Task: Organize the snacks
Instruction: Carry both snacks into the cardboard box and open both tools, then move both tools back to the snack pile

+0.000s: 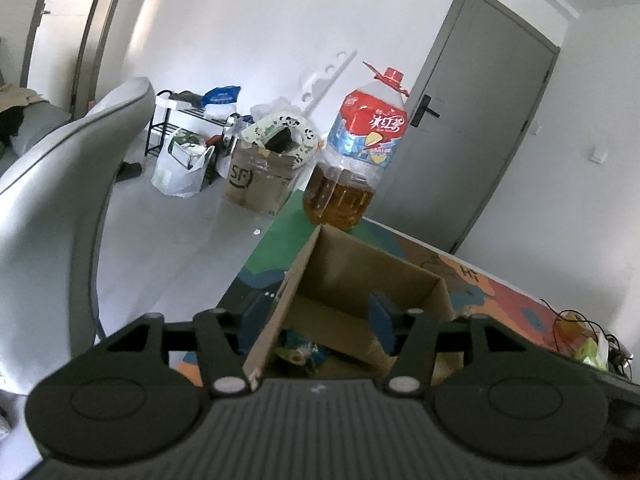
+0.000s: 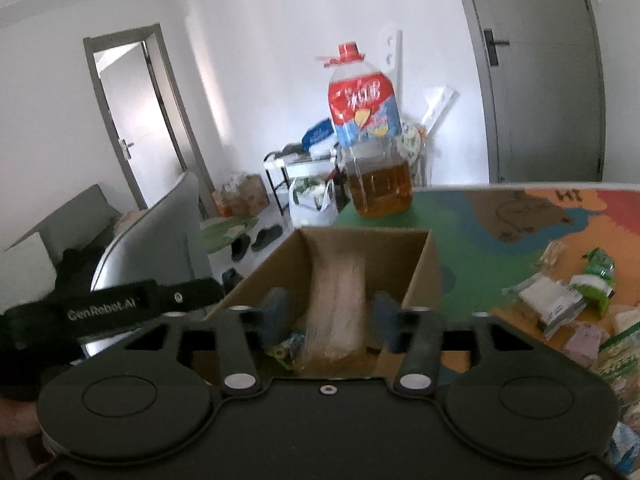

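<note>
An open cardboard box (image 1: 360, 268) (image 2: 360, 248) stands on the colourful table mat (image 2: 500, 216). My left gripper (image 1: 316, 320) is open and straddles the box's left wall, with one blue pad (image 1: 254, 320) outside it and the other inside. My right gripper (image 2: 331, 314) is open over the box. A long clear packet of pale biscuits (image 2: 338, 300), blurred, stands on end between its pads with small gaps on both sides. A small blue-green snack packet (image 1: 298, 350) (image 2: 286, 346) lies on the box floor. Several loose snack packets (image 2: 560, 300) lie on the mat to the right.
A large oil bottle (image 1: 360, 152) (image 2: 372, 152) with a red cap stands on the table behind the box. A grey chair (image 1: 60, 200) (image 2: 160, 240) is at the left. A strapped black device (image 2: 120, 304) pokes in beside the box. Bags and boxes clutter the floor by the far wall.
</note>
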`<state>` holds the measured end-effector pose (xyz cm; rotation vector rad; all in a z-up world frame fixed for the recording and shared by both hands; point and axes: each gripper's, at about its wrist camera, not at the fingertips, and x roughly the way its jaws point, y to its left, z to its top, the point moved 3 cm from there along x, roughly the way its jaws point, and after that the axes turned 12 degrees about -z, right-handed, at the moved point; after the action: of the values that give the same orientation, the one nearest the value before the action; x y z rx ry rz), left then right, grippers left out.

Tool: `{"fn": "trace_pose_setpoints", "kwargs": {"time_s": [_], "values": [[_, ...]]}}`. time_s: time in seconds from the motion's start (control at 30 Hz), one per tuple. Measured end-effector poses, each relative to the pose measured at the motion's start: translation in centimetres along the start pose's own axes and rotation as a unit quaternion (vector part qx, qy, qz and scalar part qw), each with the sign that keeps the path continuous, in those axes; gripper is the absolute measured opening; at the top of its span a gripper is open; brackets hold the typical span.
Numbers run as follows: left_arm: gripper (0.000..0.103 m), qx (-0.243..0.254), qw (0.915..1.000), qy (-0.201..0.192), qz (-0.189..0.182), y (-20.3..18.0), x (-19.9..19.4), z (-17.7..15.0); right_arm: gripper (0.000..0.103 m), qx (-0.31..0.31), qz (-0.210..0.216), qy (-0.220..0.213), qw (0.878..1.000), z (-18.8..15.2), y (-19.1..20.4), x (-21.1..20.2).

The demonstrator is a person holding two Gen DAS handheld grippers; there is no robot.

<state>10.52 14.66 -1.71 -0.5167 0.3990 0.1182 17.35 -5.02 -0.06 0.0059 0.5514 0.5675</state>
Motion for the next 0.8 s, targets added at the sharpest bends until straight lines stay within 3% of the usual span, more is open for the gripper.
{"fn": "trace_pose_setpoints", "kwargs": {"time_s": [0.17,0.2,0.3,0.8], "values": [[0.081,-0.006,0.9996,-0.016,0.023,-0.2,-0.8,-0.4,0.101,-0.006,-0.03,-0.022,0.999,0.0,-0.7,-1.5],[0.084,-0.005,0.9993,-0.023,0.03,-0.3,-1.0,-0.6,0.103,-0.004,-0.031,-0.024,0.999,0.0,-1.0,-1.9],[0.09,-0.004,0.9992,-0.023,0.034,-0.6,-1.0,-0.8,0.103,-0.002,-0.03,-0.028,0.999,-0.2,-1.8,-2.8],[0.098,-0.009,0.9999,-0.005,0.011,-4.0,-2.2,-2.6,0.103,0.031,-0.067,-0.014,0.997,-1.8,-6.6,-6.4]]}}
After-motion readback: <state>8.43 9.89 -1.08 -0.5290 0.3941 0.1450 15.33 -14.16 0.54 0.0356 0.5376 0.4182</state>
